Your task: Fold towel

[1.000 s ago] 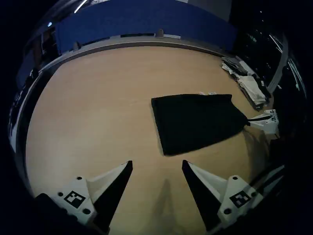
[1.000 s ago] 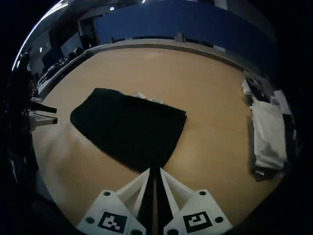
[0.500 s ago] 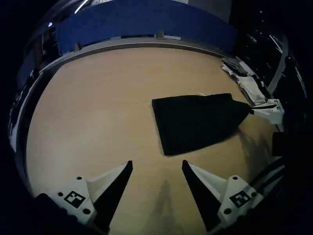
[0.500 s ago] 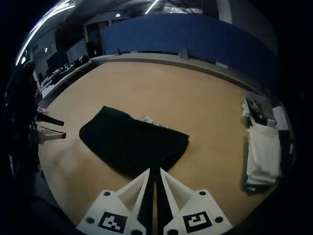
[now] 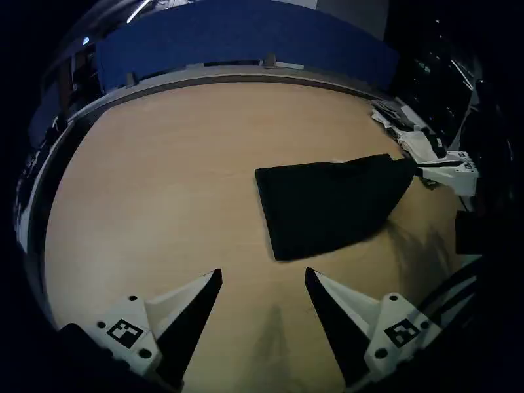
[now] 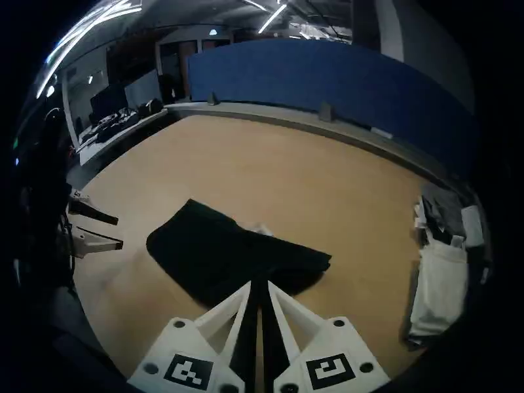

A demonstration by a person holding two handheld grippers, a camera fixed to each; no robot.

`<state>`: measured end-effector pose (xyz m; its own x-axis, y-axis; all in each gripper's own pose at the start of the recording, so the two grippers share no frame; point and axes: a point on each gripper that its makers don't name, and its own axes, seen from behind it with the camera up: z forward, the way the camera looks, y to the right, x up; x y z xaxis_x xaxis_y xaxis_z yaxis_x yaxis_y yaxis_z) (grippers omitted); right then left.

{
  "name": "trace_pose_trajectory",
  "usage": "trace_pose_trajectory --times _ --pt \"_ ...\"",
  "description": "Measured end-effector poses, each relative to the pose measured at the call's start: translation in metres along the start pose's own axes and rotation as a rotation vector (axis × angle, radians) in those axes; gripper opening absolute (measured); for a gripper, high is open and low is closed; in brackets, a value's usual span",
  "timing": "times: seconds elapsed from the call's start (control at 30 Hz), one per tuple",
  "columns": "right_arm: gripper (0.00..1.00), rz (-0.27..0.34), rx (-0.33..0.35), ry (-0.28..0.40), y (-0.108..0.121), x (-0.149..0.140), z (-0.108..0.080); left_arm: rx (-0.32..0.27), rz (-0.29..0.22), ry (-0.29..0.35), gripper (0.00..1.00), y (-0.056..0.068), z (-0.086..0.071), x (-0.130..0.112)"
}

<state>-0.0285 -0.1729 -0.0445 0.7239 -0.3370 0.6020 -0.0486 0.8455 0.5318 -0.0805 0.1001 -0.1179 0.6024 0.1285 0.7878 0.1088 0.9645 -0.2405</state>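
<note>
Towel (image 5: 327,206), black, corner pinched by right tool (image 6: 261,284), left tool (image 5: 263,275) spread

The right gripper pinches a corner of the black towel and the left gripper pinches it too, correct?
Not quite. The right gripper pinches a corner of the black towel, but the left gripper is open and apart from it; the left gripper view shows this.
</note>
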Motion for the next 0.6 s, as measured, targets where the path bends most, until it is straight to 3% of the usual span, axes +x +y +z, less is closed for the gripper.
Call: trace_pose_trajectory --times 0.6 --pt "0.03 -0.093 0.089 0.035 -0.044 0.044 0.029 0.01 -0.023 0.017 0.94 -0.004 -0.004 0.001"
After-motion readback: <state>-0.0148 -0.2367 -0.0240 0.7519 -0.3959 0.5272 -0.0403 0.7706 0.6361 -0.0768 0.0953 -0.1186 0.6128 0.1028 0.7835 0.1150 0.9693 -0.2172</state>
